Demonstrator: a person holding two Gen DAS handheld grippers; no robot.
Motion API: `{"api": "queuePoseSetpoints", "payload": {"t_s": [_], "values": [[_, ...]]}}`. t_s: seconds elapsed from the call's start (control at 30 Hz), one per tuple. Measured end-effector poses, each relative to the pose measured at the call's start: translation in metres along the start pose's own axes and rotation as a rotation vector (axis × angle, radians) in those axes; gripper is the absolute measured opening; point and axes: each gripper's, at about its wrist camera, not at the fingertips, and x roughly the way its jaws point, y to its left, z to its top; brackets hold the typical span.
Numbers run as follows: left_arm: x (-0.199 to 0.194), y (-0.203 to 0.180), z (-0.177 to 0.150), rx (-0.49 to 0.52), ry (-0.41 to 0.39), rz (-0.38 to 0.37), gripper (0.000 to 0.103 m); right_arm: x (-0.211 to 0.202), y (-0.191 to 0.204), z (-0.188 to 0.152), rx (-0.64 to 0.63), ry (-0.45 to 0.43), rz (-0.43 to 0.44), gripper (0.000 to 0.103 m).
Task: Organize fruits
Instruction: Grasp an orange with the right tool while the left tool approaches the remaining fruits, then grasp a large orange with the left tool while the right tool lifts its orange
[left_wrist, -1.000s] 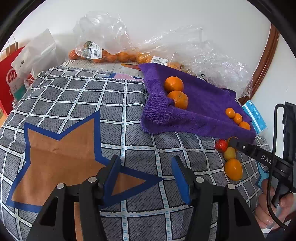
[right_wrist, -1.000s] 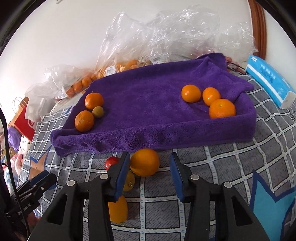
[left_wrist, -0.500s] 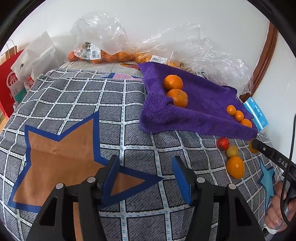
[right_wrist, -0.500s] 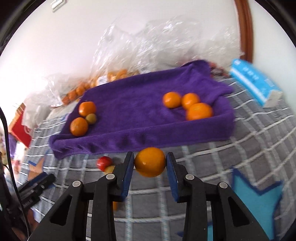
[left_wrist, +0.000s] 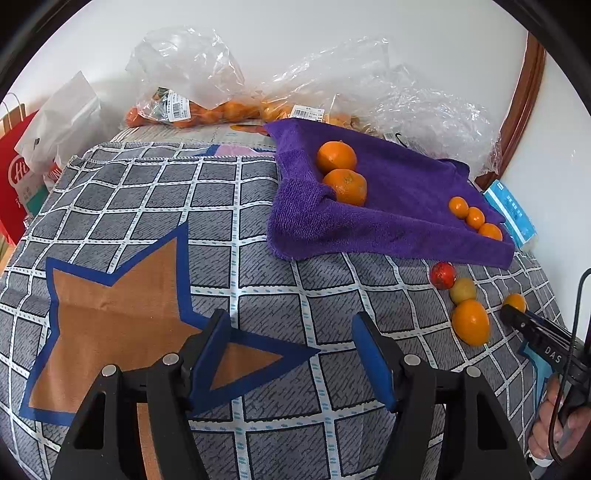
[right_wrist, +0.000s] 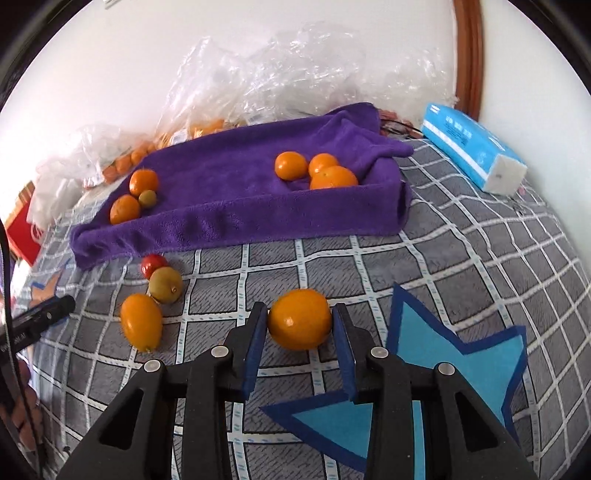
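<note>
Grey checked cloth (left_wrist: 236, 206) with blue-edged star shapes covers the whole bench, and I read everything off it. Against the far edge sit crumpled clear plastic bags (right_wrist: 295, 74), some still holding small oranges. In front of them, toward the far right corner, a purple towel (right_wrist: 229, 192) lies spread with its near hem folded up. On its left end I see two oranges (right_wrist: 143, 181) and a small greenish fruit (right_wrist: 147, 198) touching them; on its right end three oranges (right_wrist: 291, 166) sit huddled together. A blue tissue pack (right_wrist: 469, 147) lies just beside the towel at the right edge.

My left tool (left_wrist: 291, 354) hangs over the brown star (left_wrist: 122, 314) near the front edge, jaws opening, nothing between them. My right tool (right_wrist: 300, 334) is clenched on an orange (right_wrist: 299, 319), both blue pads pressing its sides, above the cloth in front of the towel's near hem and beside a light blue star (right_wrist: 454, 354).

Left of that, on the cloth, lie an oval orange fruit (right_wrist: 141, 326), a yellow-green fruit (right_wrist: 165, 284) touching it, and a small red fruit (right_wrist: 153, 265) right at the towel's hem.
</note>
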Motion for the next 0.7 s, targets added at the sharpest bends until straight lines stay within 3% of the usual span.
{"api": "queuePoseSetpoints", "payload": {"t_s": [0.4,0.7], "values": [[0.000,-0.001,0.000,-0.002,-0.001,-0.005,0.066,-0.001,-0.006,-0.001,0.030,0.008,0.033,0.035],[-0.005,0.003,-0.003,-0.027,-0.024,-0.060,0.065,-0.010,-0.008,-0.004,0.044,-0.030,0.028,0.035]]}}
